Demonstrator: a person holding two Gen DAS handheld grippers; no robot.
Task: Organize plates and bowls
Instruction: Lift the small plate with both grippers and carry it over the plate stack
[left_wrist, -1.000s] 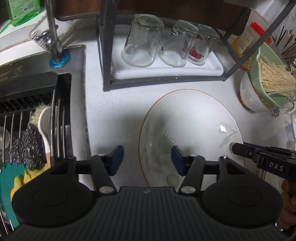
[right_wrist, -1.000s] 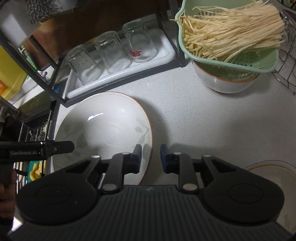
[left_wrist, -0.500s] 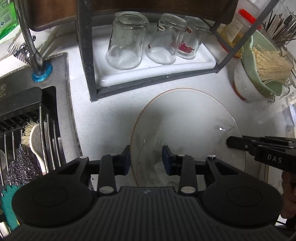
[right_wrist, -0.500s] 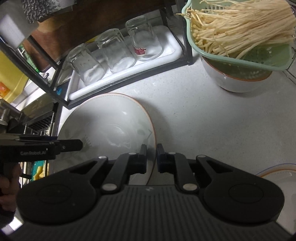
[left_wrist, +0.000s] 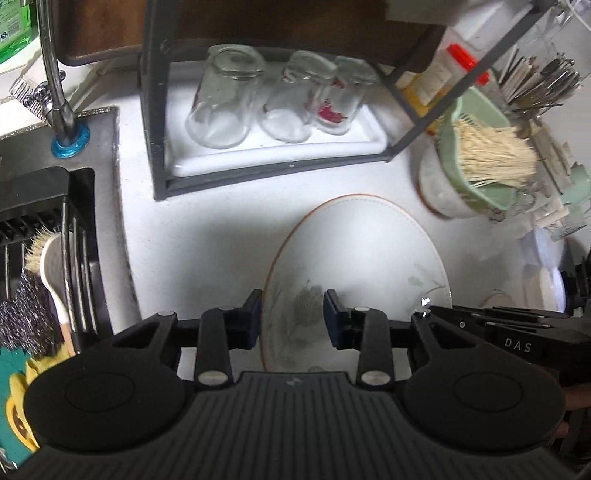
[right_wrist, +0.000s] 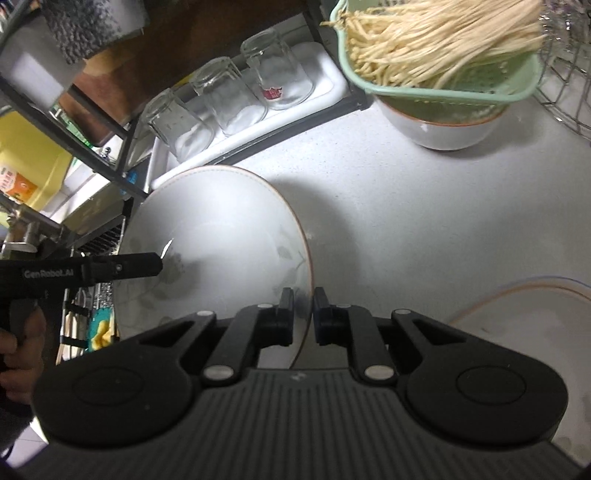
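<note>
Plate (right_wrist: 221, 240) off the counter (right_wrist: 388, 221), tilted, held at opposite rims: right gripper (right_wrist: 303, 314) clamped tight on the right rim; left gripper (left_wrist: 291, 317) jaws just closed in across the left rim (contact unclear). Keep both lifts even and level. Glasses (left_wrist: 273, 96) in rack ahead, noodle bowl (right_wrist: 443, 125) right, second plate (right_wrist: 524, 325) nearby.

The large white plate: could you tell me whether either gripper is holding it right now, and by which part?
Yes. The right gripper is clamped on the plate at its right rim; the left gripper straddles its left rim.
</note>
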